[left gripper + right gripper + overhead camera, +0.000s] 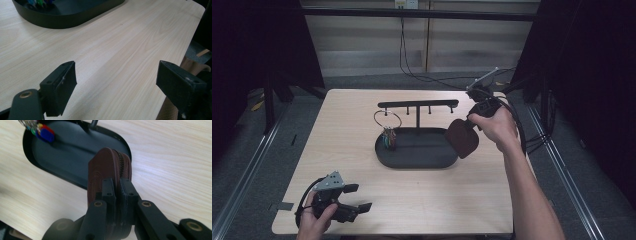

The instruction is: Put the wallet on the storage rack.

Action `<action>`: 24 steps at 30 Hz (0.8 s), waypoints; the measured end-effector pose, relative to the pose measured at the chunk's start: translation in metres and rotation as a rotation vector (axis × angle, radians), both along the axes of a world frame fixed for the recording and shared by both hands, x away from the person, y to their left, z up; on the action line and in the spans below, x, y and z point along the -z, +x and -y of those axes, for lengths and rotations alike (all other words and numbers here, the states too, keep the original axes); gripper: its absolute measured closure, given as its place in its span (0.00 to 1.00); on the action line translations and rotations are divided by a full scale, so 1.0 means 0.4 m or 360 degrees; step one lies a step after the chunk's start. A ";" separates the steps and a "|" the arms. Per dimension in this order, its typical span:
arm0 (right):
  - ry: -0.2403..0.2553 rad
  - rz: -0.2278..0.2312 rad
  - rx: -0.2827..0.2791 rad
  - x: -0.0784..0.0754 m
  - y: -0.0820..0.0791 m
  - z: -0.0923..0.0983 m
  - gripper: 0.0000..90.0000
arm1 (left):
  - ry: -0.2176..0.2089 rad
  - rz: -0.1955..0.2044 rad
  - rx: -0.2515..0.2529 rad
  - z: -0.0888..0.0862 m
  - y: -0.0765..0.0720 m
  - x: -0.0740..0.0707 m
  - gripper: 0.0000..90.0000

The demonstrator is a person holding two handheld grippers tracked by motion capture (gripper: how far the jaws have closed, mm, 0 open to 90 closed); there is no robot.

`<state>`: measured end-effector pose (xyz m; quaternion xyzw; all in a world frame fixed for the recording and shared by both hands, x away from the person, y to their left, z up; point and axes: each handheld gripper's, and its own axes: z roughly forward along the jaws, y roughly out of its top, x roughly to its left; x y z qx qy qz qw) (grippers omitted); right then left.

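A dark brown zippered pouch [461,138] hangs above the right end of the black oval tray [412,159], with my right gripper [477,116] shut on its upper edge. In the right gripper view the pouch [105,170] sits between the two pressed jaws, zipper facing me, and the right gripper [117,192] is over the tray's rim [75,181]. A key ring with coloured tags [388,134] lies at the tray's left end. My left gripper [357,198] rests open near the table's front left corner; its jaws stand wide apart over bare wood [115,75].
A black hook rack [418,104] rises on a post from the back of the tray. The light wooden table [362,190] has its right edge close to the left gripper's view. Cables run along the floor behind the table.
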<state>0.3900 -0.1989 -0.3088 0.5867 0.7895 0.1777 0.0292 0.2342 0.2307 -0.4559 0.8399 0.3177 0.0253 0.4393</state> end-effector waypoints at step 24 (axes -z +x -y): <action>0.0503 0.0035 0.0210 0.172 0.052 0.020 0.94 | 0.0008 -0.0002 0.0014 0.003 -0.003 0.000 0.18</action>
